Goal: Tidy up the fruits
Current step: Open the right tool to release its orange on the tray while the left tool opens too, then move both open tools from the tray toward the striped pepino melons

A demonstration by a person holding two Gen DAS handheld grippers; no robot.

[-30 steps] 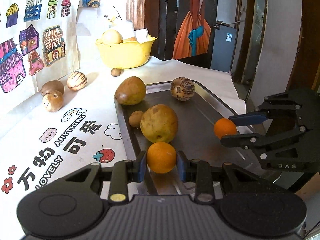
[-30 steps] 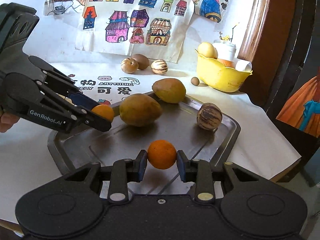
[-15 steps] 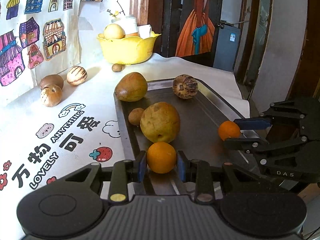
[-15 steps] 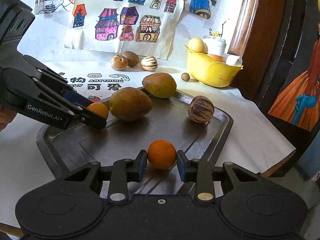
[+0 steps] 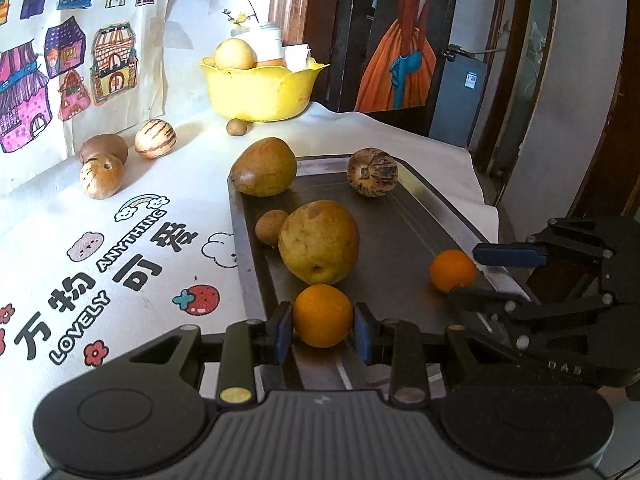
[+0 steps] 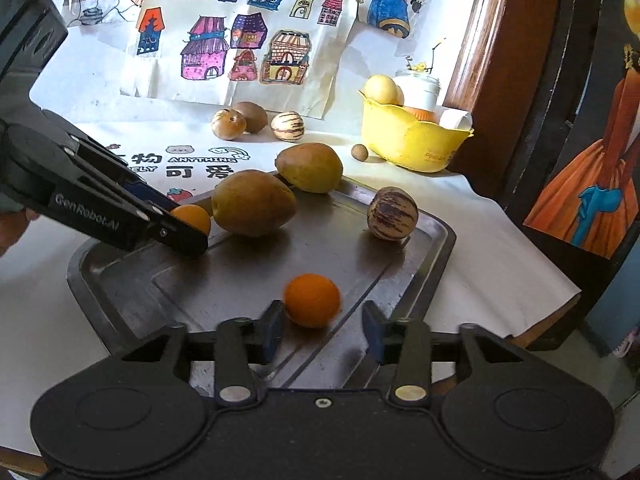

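Two oranges, one per gripper, both over the dark metal tray. Far left on the printed tablecloth: two brown round fruits and a striped melon by the wall drawings. Near left: left gripper is clamped on the first orange, both blue pads pressed to its sides, at the tray's near-left edge; fruit looks just off or barely on the surface, can't tell which. Just beyond it: a big yellow-brown pear, a small brown fruit touching its left side, and a second pear sitting on the tray's far-left rim. Far centre: yellow bowl with fruit and a white jar in it, small brown nut beside it. Striped fruit at the tray's far right. Right gripper: jaws just opened, second orange sits on the tray between them, clear gap to the right pad, left pad close or just touching. Not gripped.
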